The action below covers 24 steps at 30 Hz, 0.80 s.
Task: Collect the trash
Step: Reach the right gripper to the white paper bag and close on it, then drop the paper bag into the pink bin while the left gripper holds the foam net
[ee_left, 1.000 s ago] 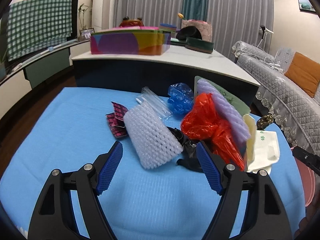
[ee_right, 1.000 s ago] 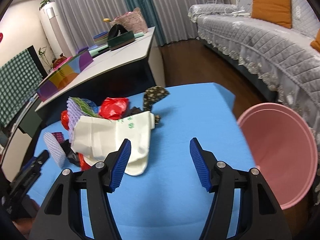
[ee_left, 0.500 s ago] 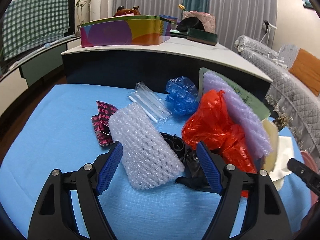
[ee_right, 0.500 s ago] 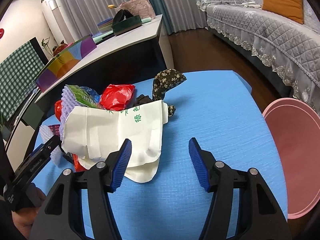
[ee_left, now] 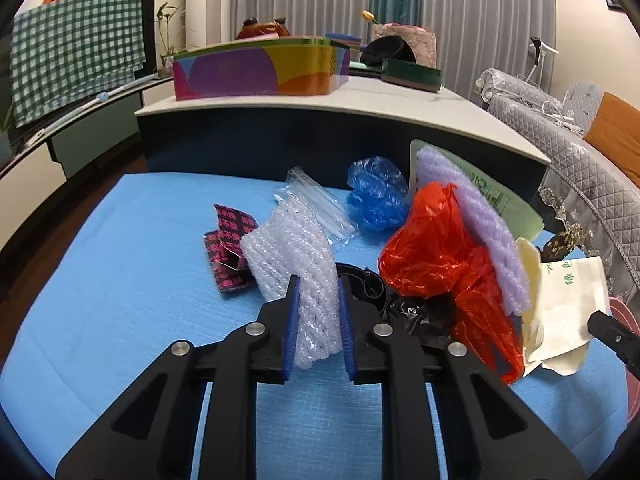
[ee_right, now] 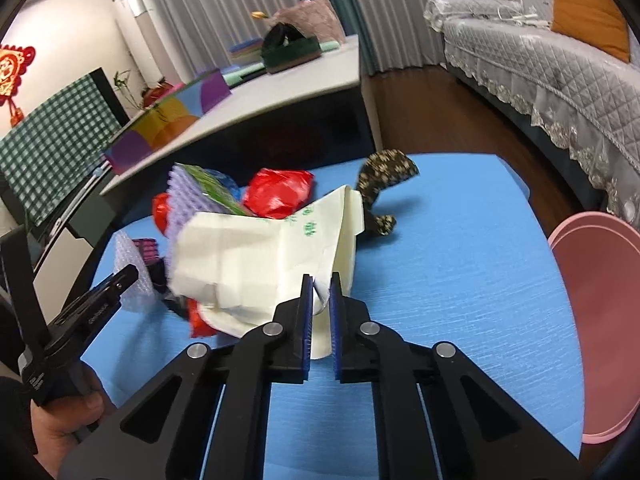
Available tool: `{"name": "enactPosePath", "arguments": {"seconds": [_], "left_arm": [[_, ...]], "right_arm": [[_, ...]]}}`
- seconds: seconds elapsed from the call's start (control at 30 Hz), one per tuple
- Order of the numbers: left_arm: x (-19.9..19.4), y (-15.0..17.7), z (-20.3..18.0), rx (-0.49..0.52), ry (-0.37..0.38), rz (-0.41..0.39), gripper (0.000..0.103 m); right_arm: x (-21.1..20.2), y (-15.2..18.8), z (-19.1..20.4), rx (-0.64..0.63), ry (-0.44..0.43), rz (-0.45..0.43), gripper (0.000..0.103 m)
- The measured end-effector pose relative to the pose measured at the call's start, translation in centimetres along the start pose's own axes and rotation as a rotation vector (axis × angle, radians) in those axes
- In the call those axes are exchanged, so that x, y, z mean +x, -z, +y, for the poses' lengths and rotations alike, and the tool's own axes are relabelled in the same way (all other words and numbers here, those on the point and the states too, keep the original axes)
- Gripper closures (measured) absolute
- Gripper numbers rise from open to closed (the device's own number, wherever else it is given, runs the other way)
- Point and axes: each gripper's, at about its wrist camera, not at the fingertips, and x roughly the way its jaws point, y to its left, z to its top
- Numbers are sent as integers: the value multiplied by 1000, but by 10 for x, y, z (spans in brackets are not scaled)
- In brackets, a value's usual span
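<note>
Closing on the clear bubble wrap (ee_left: 296, 256), the left gripper (ee_left: 318, 312) is pinching its near end between the jaws, the sheet's long axis running away toward the far left. The right gripper (ee_right: 320, 300) is closing its jaws on the near corner of the cream paper bag (ee_right: 256, 256). The pink basin (ee_right: 596, 320) is sitting just off the blue desk (ee_right: 460, 280) to the right, nearer the right hand. One basin, two red bags, one blue bag.

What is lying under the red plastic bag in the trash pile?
Crumpled black plastic pokes out beneath the red plastic bag, beside a black ring-shaped piece. How far either runs under the bag cannot be seen.
</note>
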Motion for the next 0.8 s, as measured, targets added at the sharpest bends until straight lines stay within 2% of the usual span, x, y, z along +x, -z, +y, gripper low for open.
{"name": "enactPosePath", "arguments": {"seconds": [0.23,0.8], "left_arm": [[-24,-2,-4,24,25,-52,87],[-78,11,-5,61,108,-105,87]], "right_arm": [[-28,3,9,-38,6,-56,98],[-100,18,4,-59,93,-187,98]]}}
